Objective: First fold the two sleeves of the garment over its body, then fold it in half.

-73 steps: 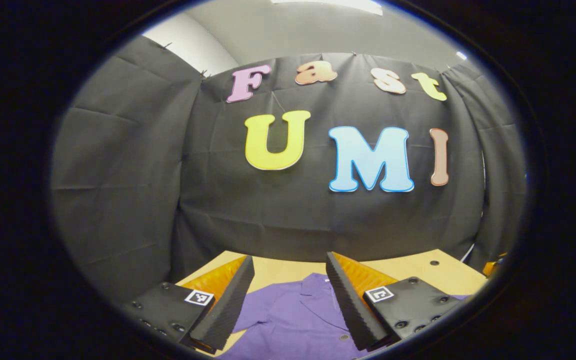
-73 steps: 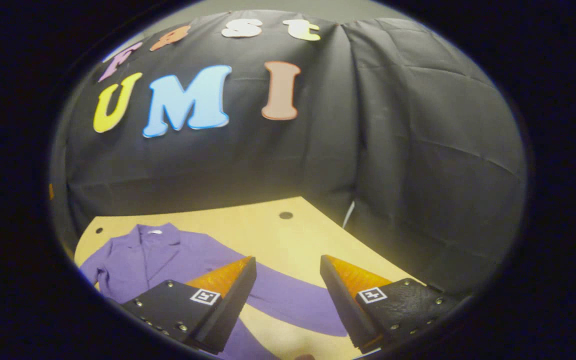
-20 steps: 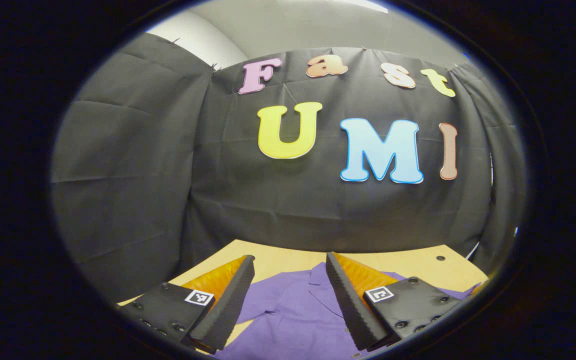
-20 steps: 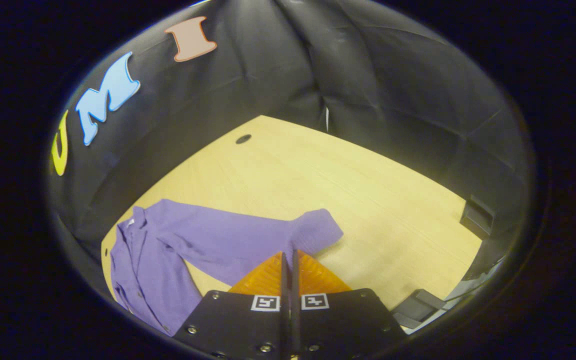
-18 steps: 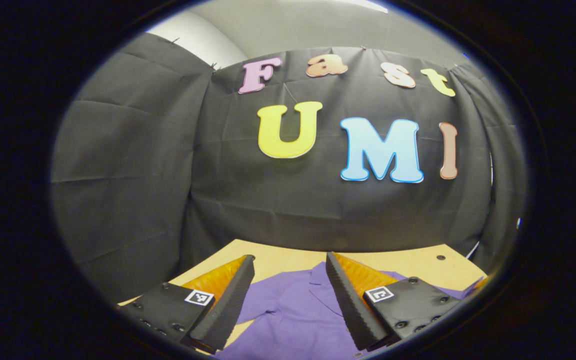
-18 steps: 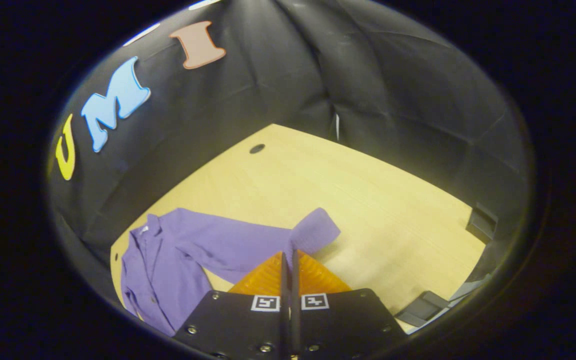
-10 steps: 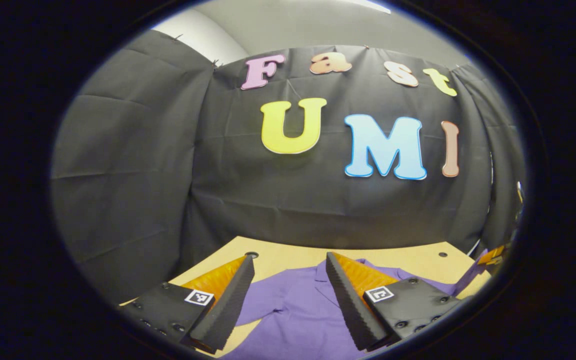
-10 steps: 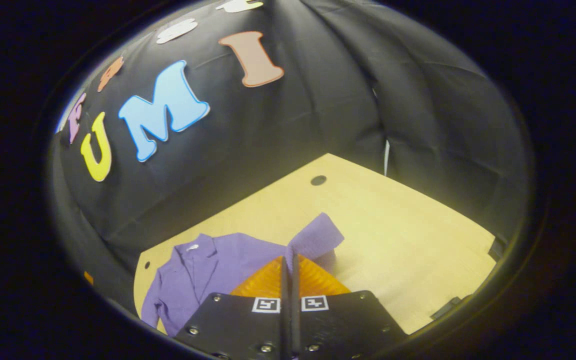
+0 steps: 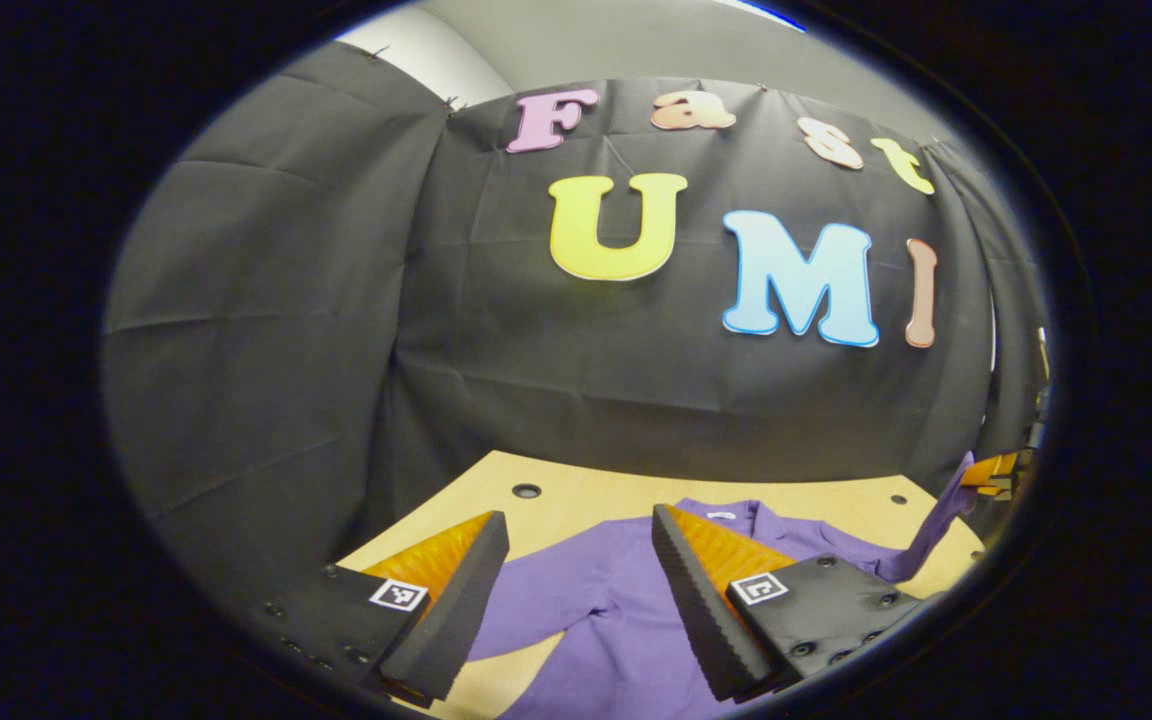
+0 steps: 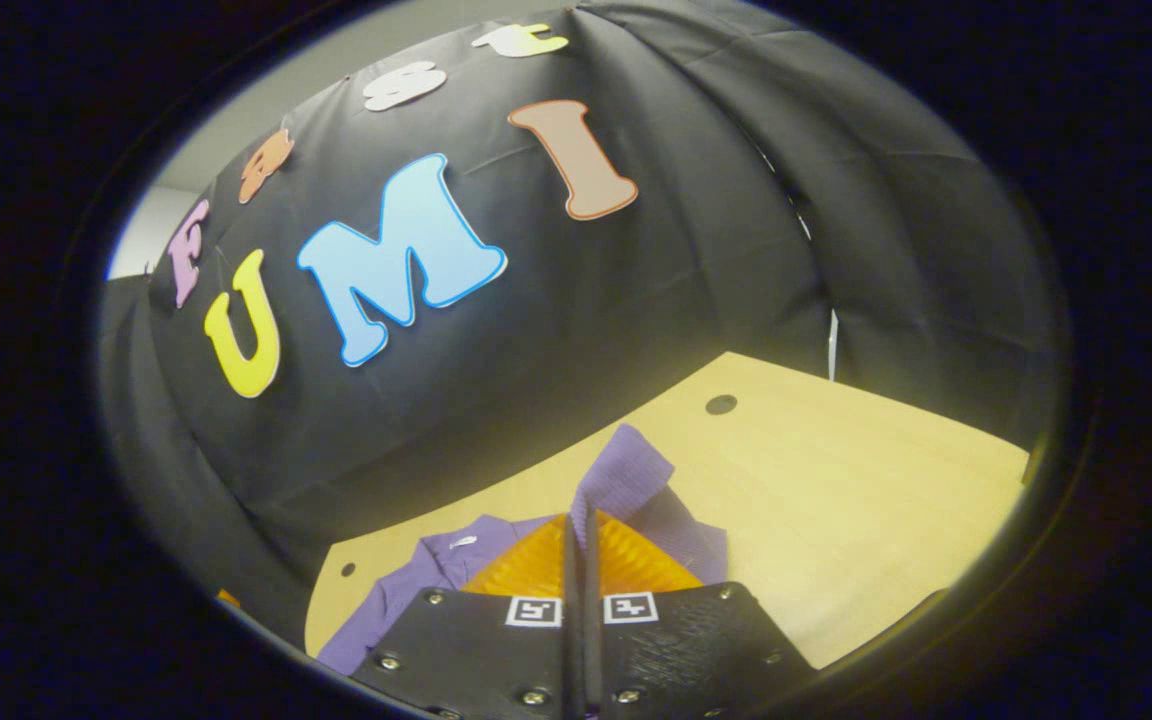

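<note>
The shirt's (image 9: 626, 620) hem runs off the bottom of the left gripper view; the right tool (image 10: 577, 560) covers most of the shirt's body in its own view; at the far edge of the left gripper view that tool is too small to make out.

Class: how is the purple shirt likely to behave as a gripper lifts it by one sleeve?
Probably floppy: the sleeve bends over above the shut right gripper. Likely light: the purple shirt trails flat on the table. It may slip unless pinched firmly.
</note>
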The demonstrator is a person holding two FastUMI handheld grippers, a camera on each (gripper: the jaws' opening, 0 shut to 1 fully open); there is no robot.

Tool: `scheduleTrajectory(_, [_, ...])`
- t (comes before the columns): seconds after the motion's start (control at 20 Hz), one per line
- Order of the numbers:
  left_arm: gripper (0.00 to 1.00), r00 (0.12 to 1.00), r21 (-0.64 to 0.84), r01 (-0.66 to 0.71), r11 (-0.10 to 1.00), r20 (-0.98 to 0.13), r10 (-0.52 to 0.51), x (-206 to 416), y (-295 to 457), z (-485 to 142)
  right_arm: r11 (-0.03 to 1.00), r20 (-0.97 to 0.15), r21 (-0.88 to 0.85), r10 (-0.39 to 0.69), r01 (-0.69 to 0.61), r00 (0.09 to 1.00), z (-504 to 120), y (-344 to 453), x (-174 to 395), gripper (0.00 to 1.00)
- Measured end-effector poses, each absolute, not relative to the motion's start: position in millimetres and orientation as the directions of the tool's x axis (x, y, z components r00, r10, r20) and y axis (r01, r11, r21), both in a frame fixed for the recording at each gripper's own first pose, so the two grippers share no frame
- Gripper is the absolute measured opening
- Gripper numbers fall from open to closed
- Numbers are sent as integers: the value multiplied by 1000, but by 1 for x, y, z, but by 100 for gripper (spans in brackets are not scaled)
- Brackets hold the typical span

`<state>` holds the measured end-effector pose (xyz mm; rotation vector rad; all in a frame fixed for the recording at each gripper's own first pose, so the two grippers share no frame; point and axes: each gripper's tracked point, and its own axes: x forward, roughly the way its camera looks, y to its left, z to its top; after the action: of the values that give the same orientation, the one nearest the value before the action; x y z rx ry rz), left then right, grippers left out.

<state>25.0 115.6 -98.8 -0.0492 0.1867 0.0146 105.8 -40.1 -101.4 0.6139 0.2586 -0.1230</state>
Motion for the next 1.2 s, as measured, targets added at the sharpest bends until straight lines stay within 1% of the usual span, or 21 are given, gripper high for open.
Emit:
scheduleTrajectory(0.05, [96,981,-48,0,999,-194,-10,28,119,-101,830,-265,532,-23,166,964,-94,-29,108,1])
scheduleTrajectory(0.2, [96,981,-28,42,999,-186,-47,37,128,-101,861,-190,507,70,37,979,-59,24,131,1])
scheduleTrajectory(0.3, [94,984,-13,38,999,-173,-40,40,139,-100,888,-176,460,122,-28,977,-48,60,138,1])
scheduleTrajectory(0.4, [96,984,-25,29,999,-174,-33,39,146,-101,894,-175,439,186,-92,967,-48,99,141,0])
scheduleTrajectory(0.6, [96,983,-38,-3,999,-181,-4,34,165,-110,886,-202,433,274,-166,940,-56,153,145,1])
scheduleTrajectory(0.65, [96,983,-40,-14,999,-183,6,32,171,-111,885,-208,430,290,-179,934,-59,163,146,5])
scheduleTrajectory(0.7, [96,982,-43,-26,999,-186,17,31,177,-112,882,-220,431,308,-191,926,-63,172,147,1])
scheduleTrajectory(0.85, [96,979,-38,-69,997,-194,60,24,198,-122,885,-254,415,336,-212,907,-78,195,153,1])
scheduleTrajectory(1.0, [96,969,-40,-115,993,-225,104,13,216,-140,894,-293,382,358,-234,887,-97,216,160,1])
scheduleTrajectory(1.2, [96,952,-31,-175,984,-262,161,-3,236,-160,914,-346,301,370,-271,862,-123,241,165,1])
